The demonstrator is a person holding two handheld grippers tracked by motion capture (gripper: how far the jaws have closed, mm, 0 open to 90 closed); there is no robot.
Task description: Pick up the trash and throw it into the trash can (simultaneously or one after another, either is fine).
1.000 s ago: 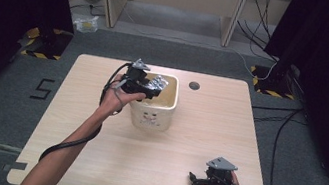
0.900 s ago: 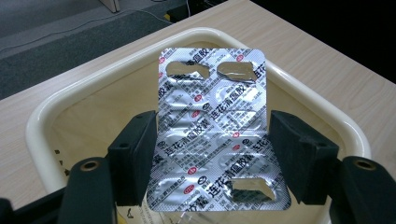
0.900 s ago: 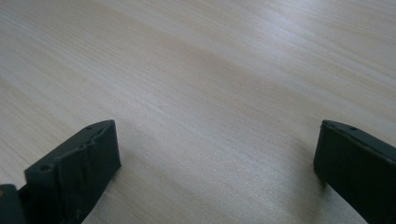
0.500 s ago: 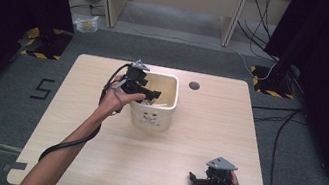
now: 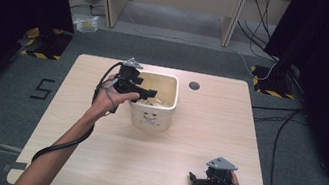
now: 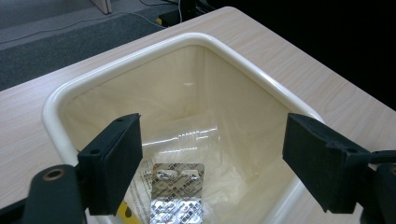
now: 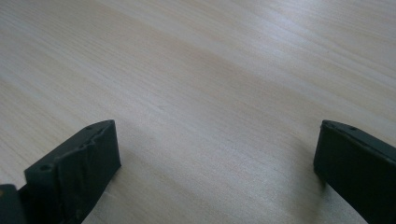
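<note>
A silver blister pack of pills (image 6: 177, 196) lies at the bottom of a cream plastic bin (image 5: 167, 117), on printed paper, touching neither jaw. The bin stands on the far middle of a pale wooden table (image 5: 90, 161). The left gripper (image 5: 145, 92) hovers over the bin's opening; its jaws have just been opening and stand wide apart, holding nothing. The right gripper (image 5: 193, 181) rests at the table's near right corner, jaws wide and empty.

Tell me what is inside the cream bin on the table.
In the cream bin, lined with clear plastic, a silver blister pack lies on printed paper; something yellow peeks out beside it. The left gripper, open, covers the rest of the bottom.
</note>
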